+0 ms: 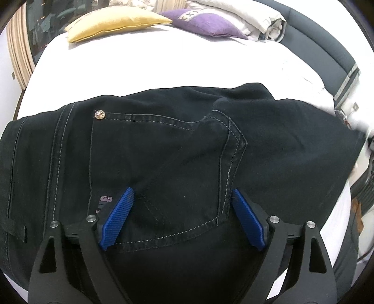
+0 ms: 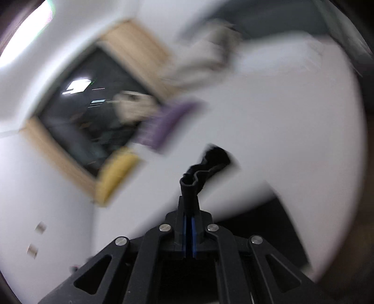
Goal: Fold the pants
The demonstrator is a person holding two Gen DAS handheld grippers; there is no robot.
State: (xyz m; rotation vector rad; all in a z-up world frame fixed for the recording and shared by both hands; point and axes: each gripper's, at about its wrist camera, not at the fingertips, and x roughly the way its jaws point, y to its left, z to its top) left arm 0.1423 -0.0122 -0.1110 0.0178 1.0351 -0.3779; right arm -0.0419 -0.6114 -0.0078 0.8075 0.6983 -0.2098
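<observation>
Dark jeans [image 1: 163,145] lie spread across the white bed [image 1: 152,60], back pocket and rivet facing up. My left gripper [image 1: 182,194] hovers just over the pocket area, its blue pads [image 1: 116,217] wide apart and open, with nothing pinched between them. In the blurred right wrist view, my right gripper [image 2: 189,198] is shut on a bunched strip of the dark pants fabric [image 2: 205,168], which sticks up beyond the fingertips above the white bed [image 2: 292,140].
A yellow pillow [image 1: 114,22] and a purple pillow [image 1: 205,23] lie at the far end of the bed, beside a rolled pale blanket [image 1: 261,21]. A dark padded bed frame [image 1: 327,51] curves along the right. A wood-framed dark window [image 2: 93,112] shows in the right wrist view.
</observation>
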